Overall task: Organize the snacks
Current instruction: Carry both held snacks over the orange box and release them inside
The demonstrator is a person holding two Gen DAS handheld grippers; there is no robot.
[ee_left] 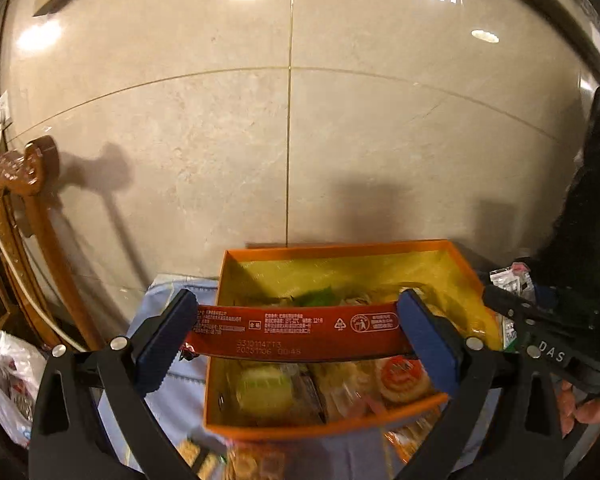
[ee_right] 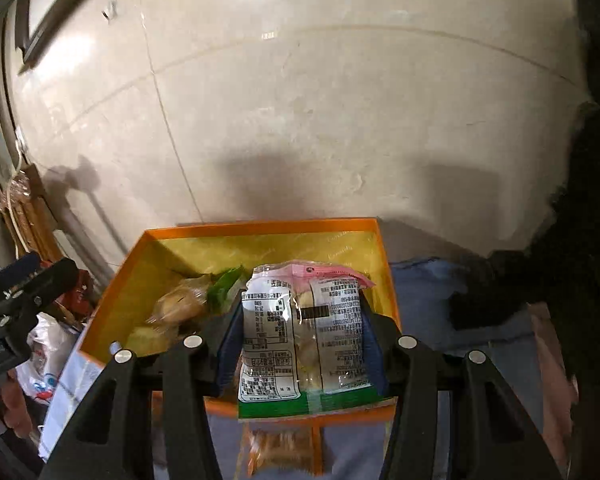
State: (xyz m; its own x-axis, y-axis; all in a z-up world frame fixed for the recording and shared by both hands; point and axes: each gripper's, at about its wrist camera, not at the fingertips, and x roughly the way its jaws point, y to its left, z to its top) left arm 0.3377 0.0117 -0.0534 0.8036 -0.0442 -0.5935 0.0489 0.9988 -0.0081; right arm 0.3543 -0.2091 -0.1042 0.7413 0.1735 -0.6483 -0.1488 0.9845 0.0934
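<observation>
Left wrist view: red packet [ee_left: 300,330] clamped across its width by left gripper [ee_left: 300,332] jaws, above orange box [ee_left: 320,424].
Right wrist view: clear snack pouch [ee_right: 300,336] pinched by half-open right gripper [ee_right: 302,340] jaws.
Progress: box partly filled; loose snacks [ee_left: 244,460] left on counter.

Materials and surface finishes at the snack box

The orange box [ee_left: 466,264] is showing matt card walls with a yellow lining; the red packet [ee_left: 300,330] and the printed clear packet [ee_right: 304,332] are presenting glossy film. Blue pads [ee_left: 428,332] are looking ribbed and rubbery on matt black plastic arms. Far wall tiles [ee_left: 220,128] are reflecting lamps; carved wood [ee_left: 20,168] at left is gleaming, varnished.
</observation>
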